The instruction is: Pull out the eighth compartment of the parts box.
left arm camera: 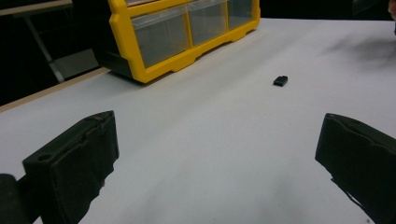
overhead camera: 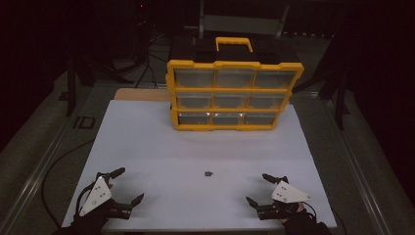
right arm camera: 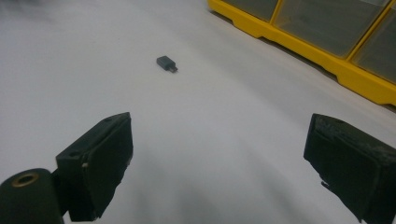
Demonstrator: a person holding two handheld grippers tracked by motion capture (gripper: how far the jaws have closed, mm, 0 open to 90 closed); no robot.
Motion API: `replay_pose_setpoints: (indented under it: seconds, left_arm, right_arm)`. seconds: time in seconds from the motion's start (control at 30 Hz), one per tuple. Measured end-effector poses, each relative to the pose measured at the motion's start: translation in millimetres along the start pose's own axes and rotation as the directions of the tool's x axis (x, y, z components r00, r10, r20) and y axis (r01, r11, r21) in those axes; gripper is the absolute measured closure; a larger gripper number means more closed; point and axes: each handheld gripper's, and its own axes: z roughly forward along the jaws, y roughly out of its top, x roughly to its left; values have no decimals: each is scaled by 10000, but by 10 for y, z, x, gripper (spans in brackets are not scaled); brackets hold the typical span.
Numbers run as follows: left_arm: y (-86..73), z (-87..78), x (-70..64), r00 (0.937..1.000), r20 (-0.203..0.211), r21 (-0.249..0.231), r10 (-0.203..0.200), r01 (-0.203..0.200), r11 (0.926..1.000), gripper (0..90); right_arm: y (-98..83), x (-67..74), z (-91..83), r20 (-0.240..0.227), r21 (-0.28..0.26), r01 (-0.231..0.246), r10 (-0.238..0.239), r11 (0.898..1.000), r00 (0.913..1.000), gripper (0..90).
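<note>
While you hold both tools low at the bottom of the high view, your left gripper (overhead camera: 128, 185) sits at the lower left and your right gripper (overhead camera: 258, 188) at the lower right, each with its black jaws spread wide and nothing between them. Both rest over the near edge of the smooth white rectangular board (overhead camera: 147, 147) that covers the table. Just above them, near the middle of the frame, the small dark grey plug-like adapter (overhead camera: 209, 173) lies alone on the bare white, well apart from either gripper. Higher up, at the board's far edge, the yellow plastic organiser with clear drawers (overhead camera: 234, 93) stands upright, its handle on top. Beyond and to both sides the room is dark, with grey floor, cables and stand legs faintly visible.
</note>
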Motion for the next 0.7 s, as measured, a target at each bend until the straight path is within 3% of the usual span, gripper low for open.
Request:
replay_pose_setpoints:
  seconds: [0.4,0.6,0.7]
  left_arm:
    - [3,14,-31,9994,-40,203,337,-337,9992,0]
    - [18,30,-44,9996,212,71,161,-162,9998,0]
    - [14,60,-76,9986,338,276,412,-422,9987,0]
  right_arm:
    - [5,3,-10,89,-75,7,-7,10000,10000,83]
    - [10,9,-18,192,-90,87,-85,9999,9998,82]
    - [17,8,-19,226,-122,106,-104,9999,9997,82]
